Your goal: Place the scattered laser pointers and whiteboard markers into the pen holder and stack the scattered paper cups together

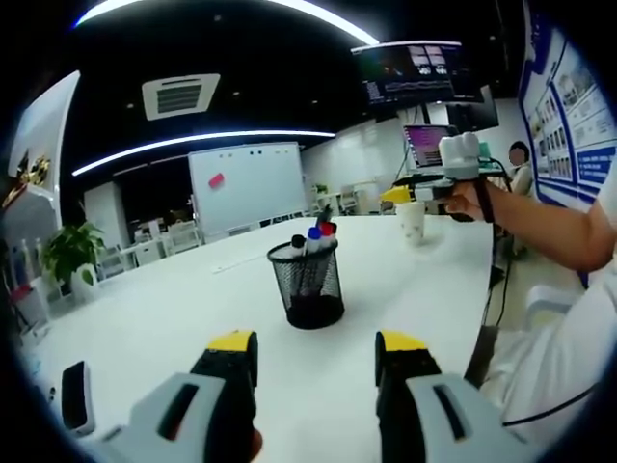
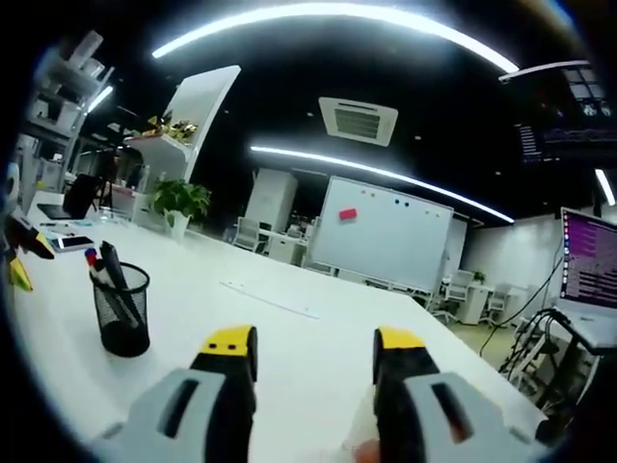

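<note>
I see a long white table [image 1: 193,299] first. On it stands the black mesh pen holder [image 1: 307,282], already holding markers [image 1: 313,234]; it looks light and easy to tip. Farther along is a paper cup [image 1: 413,223], thin and crushable, best taken gently around its wall. My right gripper [image 1: 403,194] hovers just above the cup; I cannot tell its opening. My left gripper [image 1: 316,349] is open and empty.

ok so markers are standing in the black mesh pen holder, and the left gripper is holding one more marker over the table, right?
Not quite. The markers do stand in the black mesh pen holder, but the left gripper holds nothing: the left gripper view shows its jaws apart over the white table with only bare tabletop between them.
</note>
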The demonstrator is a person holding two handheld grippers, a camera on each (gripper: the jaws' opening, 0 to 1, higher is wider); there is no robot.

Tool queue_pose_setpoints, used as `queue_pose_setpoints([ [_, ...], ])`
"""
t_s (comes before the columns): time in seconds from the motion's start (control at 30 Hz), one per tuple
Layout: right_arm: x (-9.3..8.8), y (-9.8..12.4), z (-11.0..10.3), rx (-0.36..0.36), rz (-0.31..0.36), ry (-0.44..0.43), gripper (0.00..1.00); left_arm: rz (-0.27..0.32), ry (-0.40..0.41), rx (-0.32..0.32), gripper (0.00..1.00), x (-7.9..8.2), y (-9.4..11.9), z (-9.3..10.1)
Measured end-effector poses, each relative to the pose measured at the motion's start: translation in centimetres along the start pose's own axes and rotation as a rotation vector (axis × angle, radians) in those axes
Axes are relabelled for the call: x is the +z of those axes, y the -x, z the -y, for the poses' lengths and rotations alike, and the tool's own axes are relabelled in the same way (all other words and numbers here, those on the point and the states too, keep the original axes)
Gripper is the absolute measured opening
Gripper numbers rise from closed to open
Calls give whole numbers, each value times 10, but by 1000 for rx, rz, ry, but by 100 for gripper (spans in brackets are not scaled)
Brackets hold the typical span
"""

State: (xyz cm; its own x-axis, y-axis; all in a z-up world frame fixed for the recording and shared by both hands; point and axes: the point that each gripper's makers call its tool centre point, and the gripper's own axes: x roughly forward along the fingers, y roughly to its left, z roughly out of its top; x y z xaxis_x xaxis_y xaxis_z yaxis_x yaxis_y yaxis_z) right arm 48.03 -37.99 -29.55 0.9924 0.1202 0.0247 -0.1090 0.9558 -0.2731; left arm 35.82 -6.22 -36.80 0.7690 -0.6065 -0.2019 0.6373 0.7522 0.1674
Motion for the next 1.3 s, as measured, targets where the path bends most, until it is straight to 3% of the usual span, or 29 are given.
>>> queue_pose_setpoints([
  [1.3,-4,3,33,-25,3,6,50,-6,-4,-3,50,-1,0,0],
])
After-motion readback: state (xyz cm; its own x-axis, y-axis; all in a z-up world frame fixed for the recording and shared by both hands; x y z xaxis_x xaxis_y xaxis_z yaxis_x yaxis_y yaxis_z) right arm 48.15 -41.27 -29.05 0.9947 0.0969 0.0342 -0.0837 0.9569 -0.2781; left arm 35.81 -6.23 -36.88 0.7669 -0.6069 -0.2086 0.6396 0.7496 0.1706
